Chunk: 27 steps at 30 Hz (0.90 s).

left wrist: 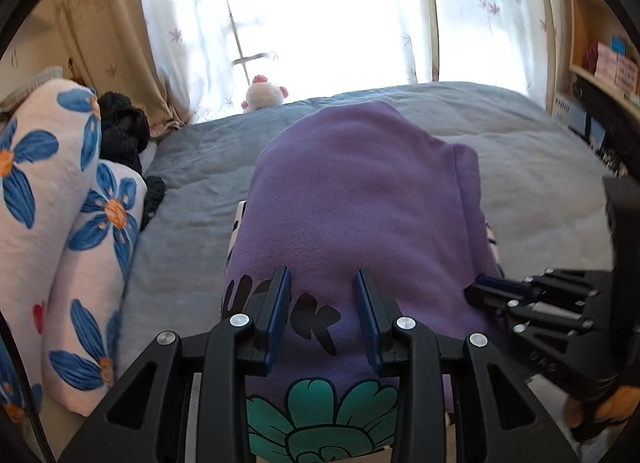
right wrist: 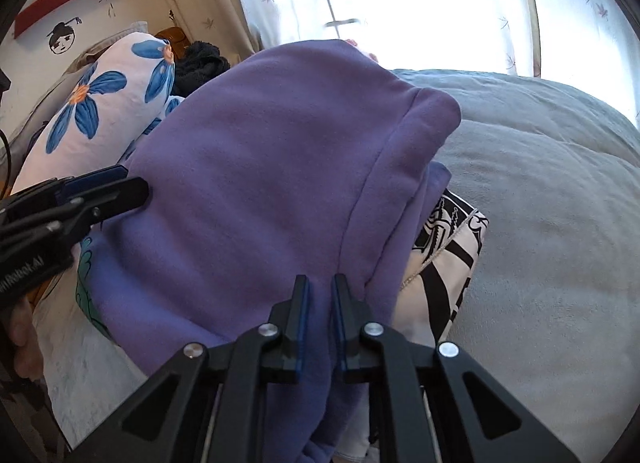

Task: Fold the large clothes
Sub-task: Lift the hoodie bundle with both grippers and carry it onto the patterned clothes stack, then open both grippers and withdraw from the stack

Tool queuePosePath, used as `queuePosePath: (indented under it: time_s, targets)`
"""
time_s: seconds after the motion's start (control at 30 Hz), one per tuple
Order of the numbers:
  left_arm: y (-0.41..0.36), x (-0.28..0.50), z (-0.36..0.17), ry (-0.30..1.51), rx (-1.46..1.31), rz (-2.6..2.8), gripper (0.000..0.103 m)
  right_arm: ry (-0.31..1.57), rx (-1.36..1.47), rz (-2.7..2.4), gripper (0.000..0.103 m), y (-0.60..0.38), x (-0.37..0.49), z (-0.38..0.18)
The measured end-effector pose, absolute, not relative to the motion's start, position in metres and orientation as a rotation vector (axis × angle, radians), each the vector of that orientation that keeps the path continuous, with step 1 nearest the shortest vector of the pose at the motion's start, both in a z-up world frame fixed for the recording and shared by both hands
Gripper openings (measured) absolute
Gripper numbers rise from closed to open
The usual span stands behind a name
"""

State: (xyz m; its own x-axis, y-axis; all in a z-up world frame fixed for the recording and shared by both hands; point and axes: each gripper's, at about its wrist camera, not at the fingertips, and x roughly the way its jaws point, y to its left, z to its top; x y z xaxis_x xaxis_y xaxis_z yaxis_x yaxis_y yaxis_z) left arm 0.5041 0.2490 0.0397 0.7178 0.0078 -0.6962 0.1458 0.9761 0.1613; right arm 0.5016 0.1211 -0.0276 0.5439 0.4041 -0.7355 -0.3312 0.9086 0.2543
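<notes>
A purple sweatshirt (left wrist: 360, 191) with black letters and a green flower print lies folded on the grey bed; it also shows in the right wrist view (right wrist: 256, 183). My left gripper (left wrist: 323, 283) is open, its two fingers resting over the sweatshirt's near part with nothing between them. My right gripper (right wrist: 320, 287) is shut on a fold of the purple sweatshirt at its near right edge. The right gripper also shows at the right in the left wrist view (left wrist: 480, 289), and the left gripper at the left in the right wrist view (right wrist: 132, 187).
A black-and-white patterned cloth (right wrist: 452, 247) lies under the sweatshirt. Pillows with blue flowers (left wrist: 60, 223) and a black fuzzy thing (left wrist: 124, 131) are at the left. A pink-white plush toy (left wrist: 264, 95) sits by the curtained window. Shelves (left wrist: 600, 63) stand at the right.
</notes>
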Motion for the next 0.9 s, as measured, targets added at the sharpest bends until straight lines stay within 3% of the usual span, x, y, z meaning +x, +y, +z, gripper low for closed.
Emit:
queuePosePath:
  time_s: [0.13, 0.27, 0.63, 0.7, 0.8, 0.87, 0.9]
  targets:
    - [0.247, 0.501, 0.043, 0.763, 0.186, -0.052, 0.033, 0.918, 0.096, 0.434, 0.01, 0.117, 0.499, -0.022]
    - [0.251, 0.491, 0.05, 0.791, 0.086, -0.085, 0.05, 0.944, 0.12, 0.453, 0.013, 0.109, 0.481, -0.012]
    - [0.214, 0.38, 0.093, 0.846, 0.048, -0.138, 0.054, 0.947, 0.162, 0.485, 0.014, 0.05, 0.371, 0.07]
    - [0.201, 0.346, 0.112, 0.828, 0.058, -0.144, 0.065, 0.936, 0.16, 0.479, 0.014, 0.037, 0.348, 0.088]
    - [0.184, 0.299, 0.14, 0.786, 0.06, -0.16, 0.082, 0.921, 0.159, 0.478, 0.024, 0.013, 0.304, 0.12]
    - [0.173, 0.272, 0.157, 0.76, 0.059, -0.182, 0.085, 0.9, 0.147, 0.472, 0.041, 0.001, 0.276, 0.14]
    - [0.165, 0.255, 0.167, 0.747, 0.06, -0.199, 0.085, 0.885, 0.143, 0.472, 0.042, -0.006, 0.262, 0.151]
